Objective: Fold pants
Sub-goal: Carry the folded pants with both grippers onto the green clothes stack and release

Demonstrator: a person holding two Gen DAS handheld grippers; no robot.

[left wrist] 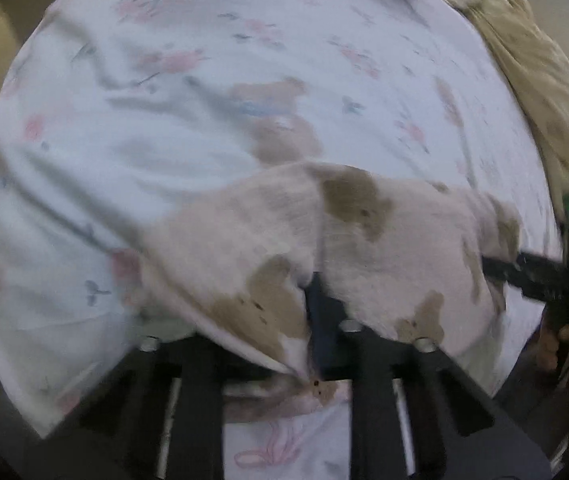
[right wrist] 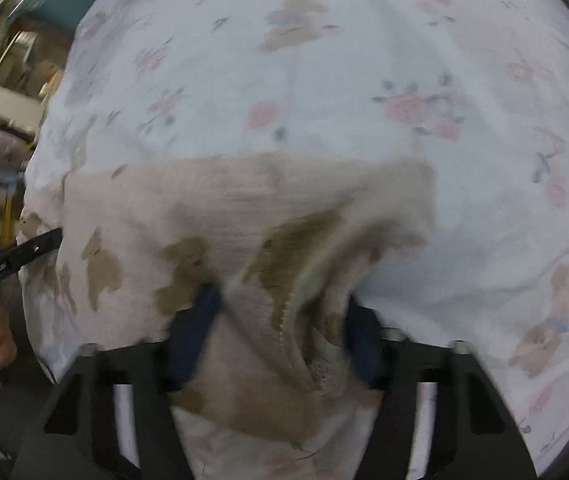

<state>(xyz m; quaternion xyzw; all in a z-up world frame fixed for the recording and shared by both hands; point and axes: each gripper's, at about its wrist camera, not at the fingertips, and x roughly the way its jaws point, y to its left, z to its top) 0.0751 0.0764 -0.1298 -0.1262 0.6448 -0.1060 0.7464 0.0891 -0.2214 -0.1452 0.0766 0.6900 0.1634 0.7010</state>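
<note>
The pants [left wrist: 244, 232] are pale pink with brown patches and lie bunched on a floral bedsheet [left wrist: 164, 80]. My left gripper [left wrist: 304, 314] points steeply down and is shut on a fold of the pants. Only one blue pad [left wrist: 318, 300] shows, because cloth drapes over the other finger. In the right wrist view the pants [right wrist: 204, 200] spread across the middle. My right gripper [right wrist: 280, 328] holds a thick bunched fold that fills the space between its two blue pads [right wrist: 196, 320]. Each view shows the other gripper's black finger at the pants' edge: the right gripper [left wrist: 500, 268] and the left gripper [right wrist: 44, 240].
The white floral bedsheet [right wrist: 364, 80] fills most of both views. A beige cloth [left wrist: 532, 60] lies at the bed's upper right edge. A hand [right wrist: 0, 340] holds the other gripper's handle. Blurred room clutter [right wrist: 12, 80] lies beyond the bed's left edge.
</note>
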